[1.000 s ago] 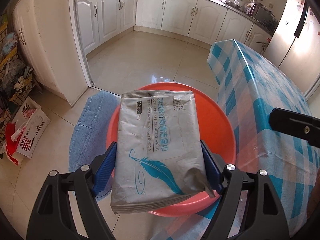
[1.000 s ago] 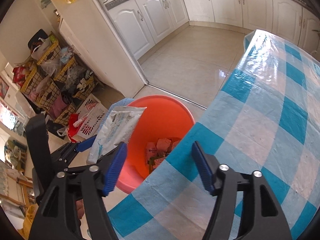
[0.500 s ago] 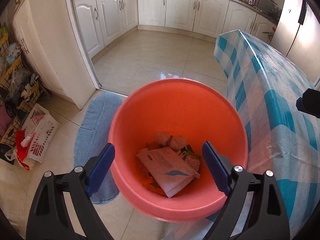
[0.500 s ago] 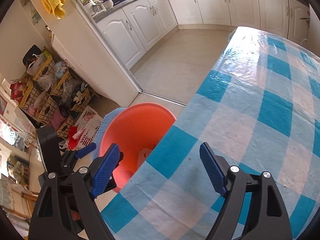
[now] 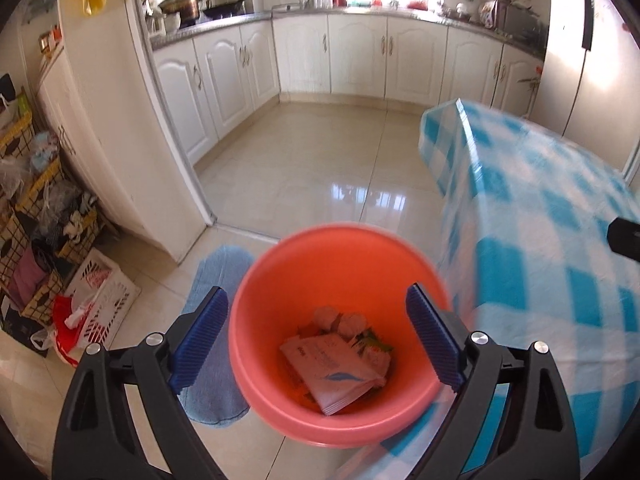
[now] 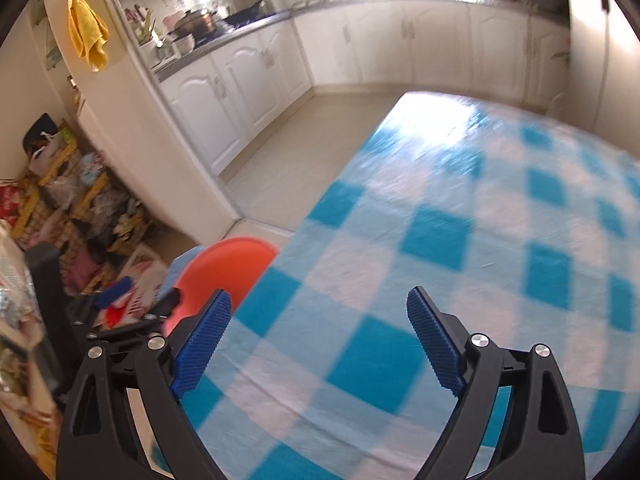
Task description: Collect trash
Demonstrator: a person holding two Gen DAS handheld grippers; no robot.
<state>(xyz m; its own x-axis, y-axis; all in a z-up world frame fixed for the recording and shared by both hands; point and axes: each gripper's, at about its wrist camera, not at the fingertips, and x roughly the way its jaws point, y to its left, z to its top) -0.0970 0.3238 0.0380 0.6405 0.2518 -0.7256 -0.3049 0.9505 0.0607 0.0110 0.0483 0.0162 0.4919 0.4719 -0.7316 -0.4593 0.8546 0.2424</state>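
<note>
My left gripper (image 5: 316,290) hangs open above the orange bucket (image 5: 340,260) on the floor, nothing between its blue pads. Inside the bucket lies the grey wet-wipes pack (image 5: 340,368) with a blue feather print, on top of other crumpled wrappers (image 5: 344,320). My right gripper (image 6: 319,294) is over the blue-and-white checked tablecloth (image 6: 440,240); its jaws are opening and hold nothing. The bucket (image 6: 224,264) shows at the table's left edge in the right wrist view, partly hidden by the cloth. No loose trash shows on the cloth.
The checked table (image 5: 540,260) stands right beside the bucket. A blue mat (image 5: 216,360) lies left of the bucket, with a white basket (image 5: 100,292) and cluttered wire racks (image 5: 36,208) further left. White kitchen cabinets (image 5: 360,52) line the far walls beyond tiled floor.
The left gripper opened and the wipes pack fell into the bucket; that gripper then rose. The right gripper swung right over the table, away from the bucket, and spread wider.
</note>
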